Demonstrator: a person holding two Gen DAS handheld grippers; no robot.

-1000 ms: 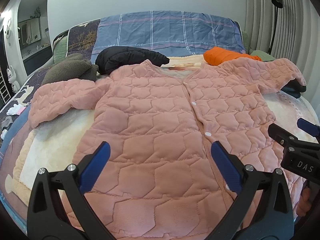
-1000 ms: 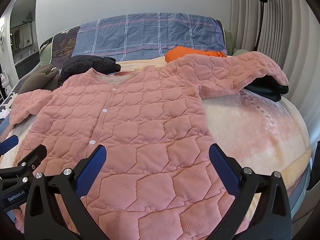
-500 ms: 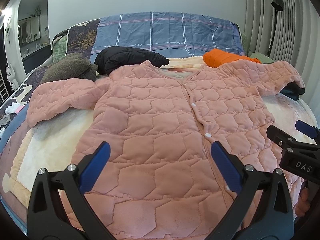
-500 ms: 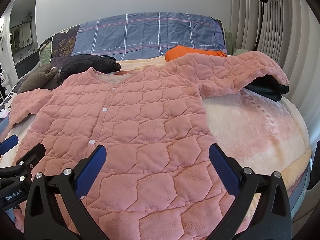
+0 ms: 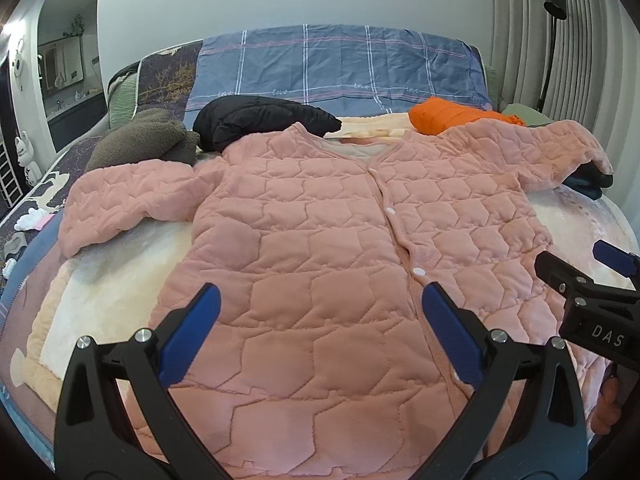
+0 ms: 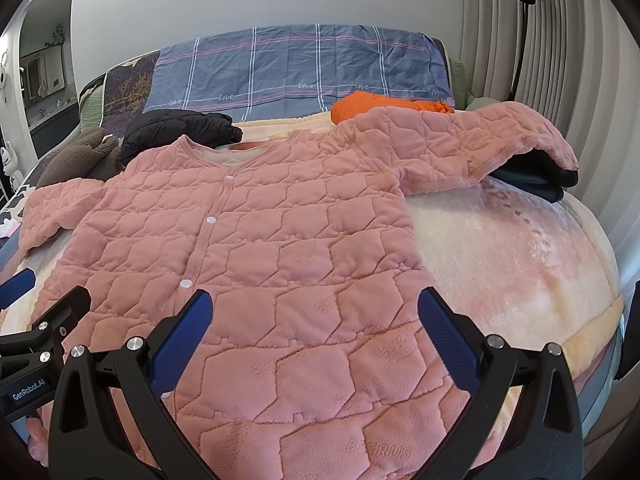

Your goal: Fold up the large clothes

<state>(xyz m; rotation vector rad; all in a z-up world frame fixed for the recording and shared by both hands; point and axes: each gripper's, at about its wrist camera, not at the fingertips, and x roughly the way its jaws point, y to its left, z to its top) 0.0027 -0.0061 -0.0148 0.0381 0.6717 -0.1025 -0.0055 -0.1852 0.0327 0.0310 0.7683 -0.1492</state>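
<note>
A large pink quilted jacket (image 5: 320, 240) lies front up and buttoned on the bed, both sleeves spread out; it also shows in the right wrist view (image 6: 280, 248). My left gripper (image 5: 320, 308) is open and empty, above the jacket's lower left part. My right gripper (image 6: 316, 308) is open and empty, above the lower right part. The right gripper shows at the right edge of the left wrist view (image 5: 576, 272), and the left gripper at the left edge of the right wrist view (image 6: 24, 292). The right sleeve (image 6: 472, 140) drapes over a dark garment (image 6: 536, 176).
A cream blanket (image 6: 512, 264) covers the bed. Behind the jacket lie a black jacket (image 5: 260, 120), an orange garment (image 5: 448, 114), a brown fleece (image 5: 140, 140) and a blue plaid pillow (image 5: 340, 68). A floor lamp (image 6: 520, 20) and curtains stand at the right.
Both grippers have drawn back and risen slightly, so the jacket sits a little farther and lower in view. The jacket itself has not moved. Both grippers stay open.
</note>
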